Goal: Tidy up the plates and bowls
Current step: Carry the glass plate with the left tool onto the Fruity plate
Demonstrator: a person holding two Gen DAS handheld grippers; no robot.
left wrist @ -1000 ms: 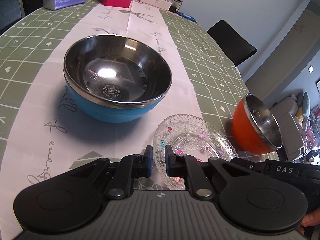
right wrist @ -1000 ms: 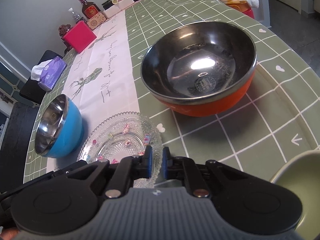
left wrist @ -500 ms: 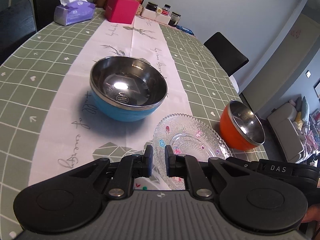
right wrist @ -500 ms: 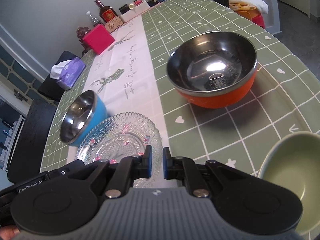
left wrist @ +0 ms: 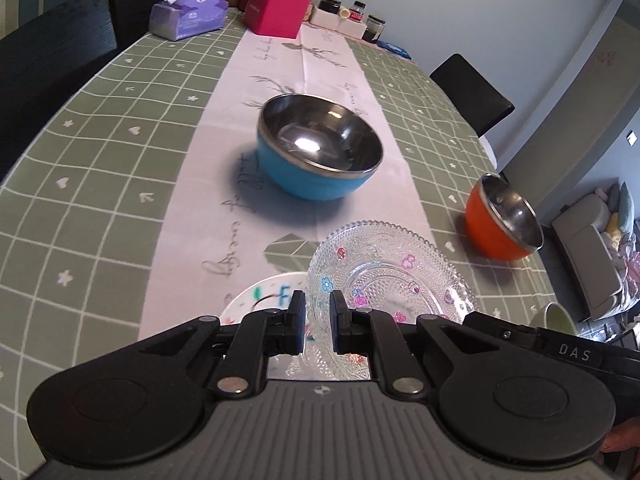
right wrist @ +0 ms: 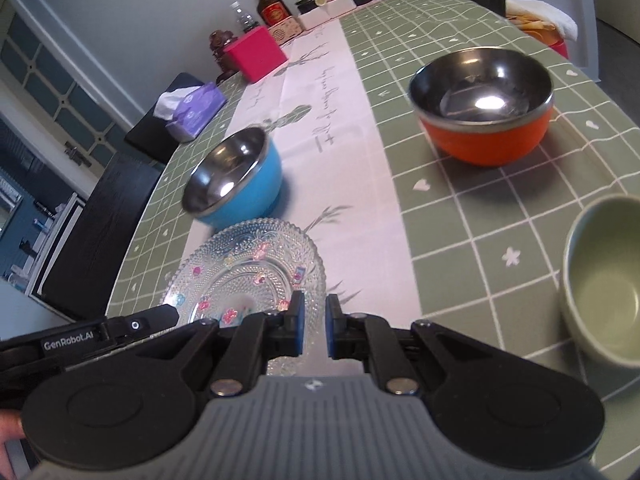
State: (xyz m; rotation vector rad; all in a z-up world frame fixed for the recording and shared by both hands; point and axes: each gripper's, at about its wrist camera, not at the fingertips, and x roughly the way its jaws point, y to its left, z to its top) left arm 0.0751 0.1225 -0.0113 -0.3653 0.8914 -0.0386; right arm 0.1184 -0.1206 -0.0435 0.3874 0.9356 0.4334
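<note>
Both hand-held grippers gripped the glass plate (left wrist: 384,276) by its rim.
Left hand-held gripper (left wrist: 318,322) and right hand-held gripper (right wrist: 314,326) pinched opposite edges above the desk (left wrist: 100,184); blue bowl (left wrist: 318,152) and orange bowl (right wrist: 484,104) sat beyond.

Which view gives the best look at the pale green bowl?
The right wrist view: the pale green bowl sits large at the right edge, its empty inside and rim clear. The left wrist view catches only a sliver of its rim behind the other gripper's body.
</note>
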